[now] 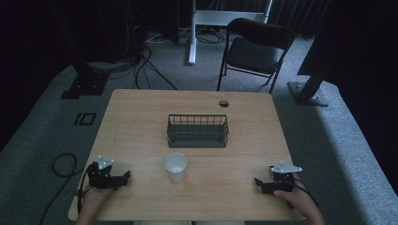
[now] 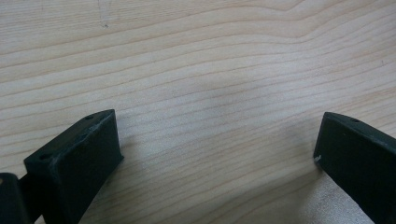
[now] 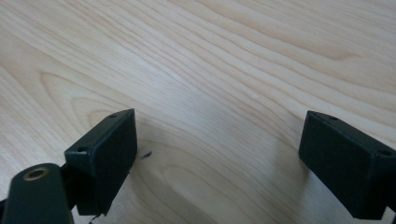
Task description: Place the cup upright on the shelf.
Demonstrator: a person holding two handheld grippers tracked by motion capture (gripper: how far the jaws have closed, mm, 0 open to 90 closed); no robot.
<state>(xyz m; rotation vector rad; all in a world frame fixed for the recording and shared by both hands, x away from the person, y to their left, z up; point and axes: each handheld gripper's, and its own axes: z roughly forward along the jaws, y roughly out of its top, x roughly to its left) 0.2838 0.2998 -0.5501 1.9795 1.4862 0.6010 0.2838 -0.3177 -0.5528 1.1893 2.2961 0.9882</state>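
Grippers rest low on the wooden table [image 1: 141, 117], one at each bottom corner of the high view. Left gripper [image 1: 123, 177], lower left of the frame, sits in the person's left hand [image 1: 92, 200]; its own view shows both black jaws spread wide over bare wood grain, nothing between them. Right gripper [image 1: 259, 183], lower right, is held by the right hand [image 1: 300, 202]; its jaws likewise stand wide apart over bare wood. Between the two, just below frame centre, a white paper cup [image 1: 176, 167] stands upright, mouth up. Directly above it, near centre, sits a dark wire basket [image 1: 198, 131]. Beyond the table, upper right of centre, stands a black folding chair [image 1: 256, 49].
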